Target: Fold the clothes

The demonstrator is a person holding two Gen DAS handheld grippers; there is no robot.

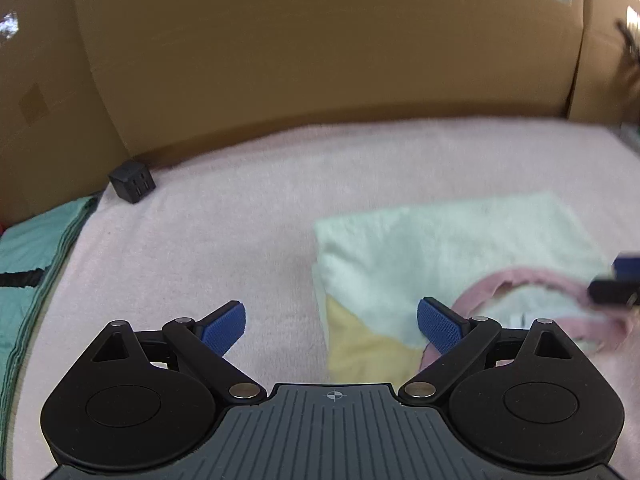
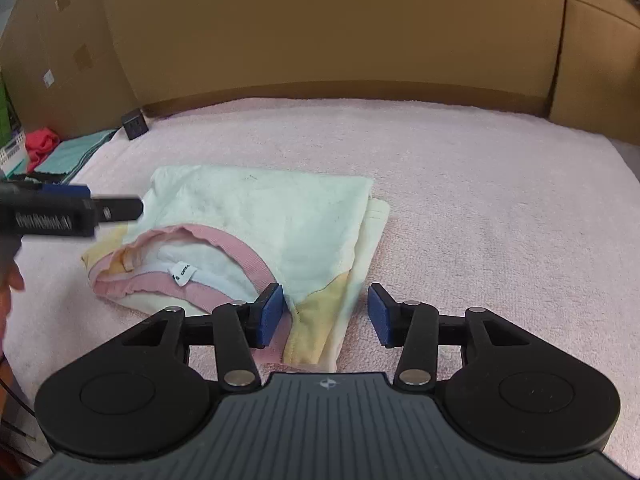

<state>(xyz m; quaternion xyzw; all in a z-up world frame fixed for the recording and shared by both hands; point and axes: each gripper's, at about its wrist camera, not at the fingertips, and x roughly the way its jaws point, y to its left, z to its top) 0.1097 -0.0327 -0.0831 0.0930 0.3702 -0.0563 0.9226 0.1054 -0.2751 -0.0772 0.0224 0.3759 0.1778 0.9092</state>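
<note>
pale mint & yellow shirt [image 2: 280, 216] w/ pink collar is laid folded on pink towel [image 2: 480, 200]; left gripper [image 1: 331, 326] & right gripper [image 2: 325, 314] are spread apart, nothing gripped.

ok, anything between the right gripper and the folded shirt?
Nothing visible. The right gripper has its jaws open and apart from the folded pale green and yellow shirt with pink collar on the pink towel surface; the yellow hem lies between them.

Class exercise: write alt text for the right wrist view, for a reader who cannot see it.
A folded pale shirt with a pink collar lies on a pink towel, just ahead of the open right gripper, whose blue pads grip nothing. The left gripper reaches in from the left edge, and cardboard walls stand behind.
</note>
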